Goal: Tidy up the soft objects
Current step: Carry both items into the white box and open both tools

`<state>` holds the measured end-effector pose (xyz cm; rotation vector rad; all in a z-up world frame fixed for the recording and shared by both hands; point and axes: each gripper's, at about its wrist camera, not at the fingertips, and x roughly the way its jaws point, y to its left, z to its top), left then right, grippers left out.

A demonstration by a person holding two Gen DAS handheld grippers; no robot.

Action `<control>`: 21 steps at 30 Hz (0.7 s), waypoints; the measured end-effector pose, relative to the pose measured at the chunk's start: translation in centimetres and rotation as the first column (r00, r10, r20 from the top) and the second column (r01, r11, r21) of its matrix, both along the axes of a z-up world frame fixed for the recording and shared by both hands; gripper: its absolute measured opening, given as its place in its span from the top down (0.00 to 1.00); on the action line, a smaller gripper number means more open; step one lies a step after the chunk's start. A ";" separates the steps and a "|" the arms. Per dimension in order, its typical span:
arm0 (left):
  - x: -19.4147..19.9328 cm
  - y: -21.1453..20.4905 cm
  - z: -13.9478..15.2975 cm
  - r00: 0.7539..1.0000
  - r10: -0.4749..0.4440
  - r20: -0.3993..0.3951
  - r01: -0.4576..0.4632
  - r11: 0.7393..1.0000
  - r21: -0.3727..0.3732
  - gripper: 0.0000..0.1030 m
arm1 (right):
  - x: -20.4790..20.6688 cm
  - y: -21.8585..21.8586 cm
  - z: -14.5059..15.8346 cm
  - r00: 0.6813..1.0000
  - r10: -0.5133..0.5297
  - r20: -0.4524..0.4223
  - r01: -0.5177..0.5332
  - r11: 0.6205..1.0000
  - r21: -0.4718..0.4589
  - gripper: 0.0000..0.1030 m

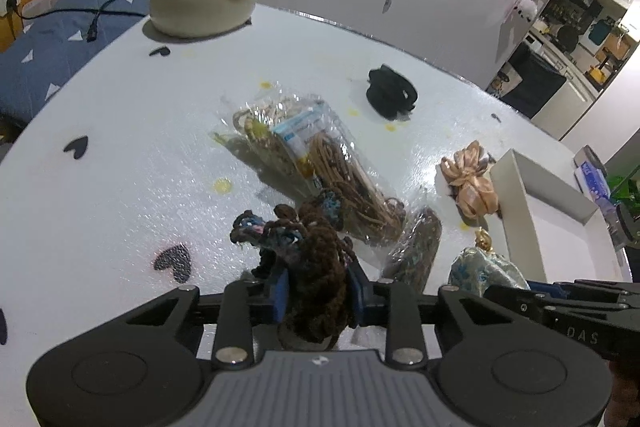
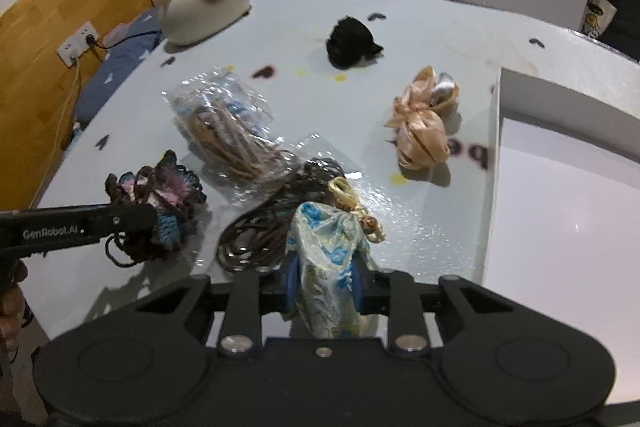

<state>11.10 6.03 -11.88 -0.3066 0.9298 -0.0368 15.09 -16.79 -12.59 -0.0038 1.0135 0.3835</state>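
My left gripper (image 1: 316, 291) is shut on a brown crocheted piece (image 1: 316, 267) with blue and pink trim, which also shows in the right wrist view (image 2: 160, 199). My right gripper (image 2: 324, 279) is shut on a pale blue-and-cream brocade pouch (image 2: 328, 251) with a gold cord, seen in the left wrist view (image 1: 484, 267) too. On the table lie a peach satin scrunchie (image 2: 420, 123), a black scrunchie (image 2: 350, 41), a clear bag of tan cords (image 2: 228, 123) and a bag of dark brown cords (image 2: 272, 223).
A white open box (image 2: 560, 187) stands at the right of the white table (image 2: 360, 99). A cream cat-shaped plush (image 2: 204, 5) sits at the far left corner. A blue bed (image 1: 52, 39) lies beyond the table's left edge.
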 end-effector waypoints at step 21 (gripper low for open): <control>-1.5 -4.7 7.6 0.972 -0.133 0.196 0.135 0.991 0.002 0.70 | -4.8 -4.4 5.7 0.976 -0.136 0.172 0.121 0.988 0.098 0.74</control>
